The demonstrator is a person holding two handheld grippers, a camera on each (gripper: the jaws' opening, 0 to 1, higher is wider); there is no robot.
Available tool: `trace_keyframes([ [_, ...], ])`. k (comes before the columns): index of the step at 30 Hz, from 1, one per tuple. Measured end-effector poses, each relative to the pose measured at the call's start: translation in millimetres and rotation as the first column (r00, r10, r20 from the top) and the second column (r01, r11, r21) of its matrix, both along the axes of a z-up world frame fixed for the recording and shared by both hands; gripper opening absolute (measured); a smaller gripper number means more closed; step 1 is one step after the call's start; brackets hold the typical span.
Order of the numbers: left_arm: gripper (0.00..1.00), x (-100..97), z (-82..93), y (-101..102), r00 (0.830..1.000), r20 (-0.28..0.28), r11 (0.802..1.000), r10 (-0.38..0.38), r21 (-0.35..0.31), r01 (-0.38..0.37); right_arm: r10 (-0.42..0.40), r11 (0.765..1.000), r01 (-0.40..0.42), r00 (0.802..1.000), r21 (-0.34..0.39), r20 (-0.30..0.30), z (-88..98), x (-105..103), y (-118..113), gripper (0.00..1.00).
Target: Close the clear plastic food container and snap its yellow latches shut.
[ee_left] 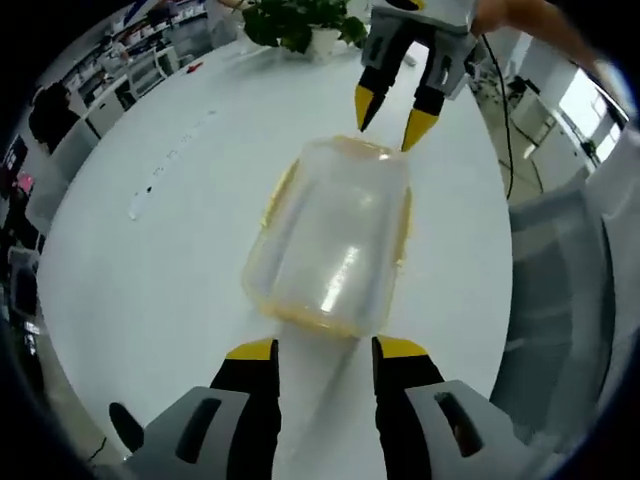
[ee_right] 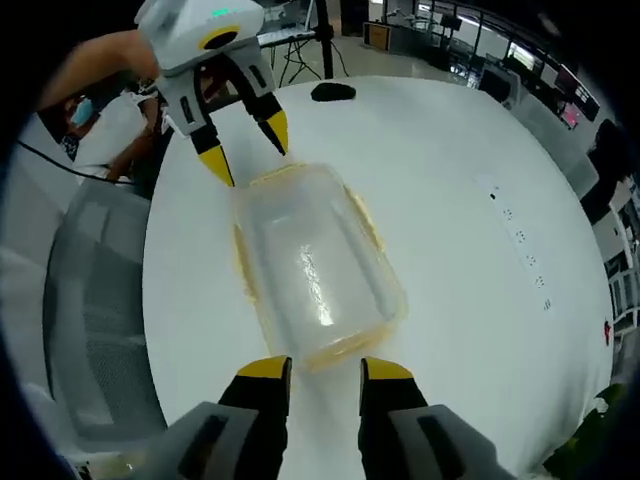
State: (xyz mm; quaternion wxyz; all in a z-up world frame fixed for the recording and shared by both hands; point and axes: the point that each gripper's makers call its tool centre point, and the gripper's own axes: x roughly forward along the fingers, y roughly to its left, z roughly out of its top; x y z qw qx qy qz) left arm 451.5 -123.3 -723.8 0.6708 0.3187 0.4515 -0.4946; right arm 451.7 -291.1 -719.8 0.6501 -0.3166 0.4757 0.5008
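The clear plastic food container (ee_left: 330, 240) is sitting lid-on in the middle of a big white round table (ee_left: 160, 260), long axis running between the two grippers, yellow latches (ee_left: 281, 192) lying along its long sides. The left gripper (ee_left: 326, 350) is hanging just off one short end, jaws parted a bit narrower than that end, yellow tips close to the rim but gripping nothing; whether they're actually touching the plastic I can't tell. Across from it, the right gripper (ee_left: 391, 118) is coming in at the far short end with its jaws spread about the same, tips pointing down right at the rim, also empty. In the right gripper view it's mirrored: right gripper (ee_right: 326, 371) at the near end of the container (ee_right: 315, 265), left gripper (ee_right: 245, 148) at the far end. The left gripper view is showing a potted plant (ee_left: 300, 22) at the far table edge and a grey chair (ee_left: 565, 290) tucked in on the right. The right gripper view is picking up a dark object (ee_right: 332, 92) on the table (ee_right: 480, 230) and a row of small marks (ee_right: 520, 240) along it. Plenty of bare tabletop all around the container, nothing crowding either long side.
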Motion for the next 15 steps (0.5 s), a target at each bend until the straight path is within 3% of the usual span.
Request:
trace_keyframes([
  [2,0.33,-1.8,1.4,-0.9,0.999,0.007,0.999,-0.054,0.000,0.054,0.005,1.000,-0.005,1.000,0.000,0.001,0.3,0.9,0.0,0.24],
  [6,0.34,1.0,5.7,0.6,0.999,0.004,0.999,-0.048,0.003,0.048,0.046,0.999,-0.046,0.999,-0.019,0.003,2.9,-0.6,-1.5,0.24],
  [15,0.33,-1.8,7.0,-4.6,0.986,0.032,0.986,-0.163,0.032,0.162,0.135,0.990,-0.135,0.991,-0.045,-0.003,2.6,-5.0,-2.6,0.24],
])
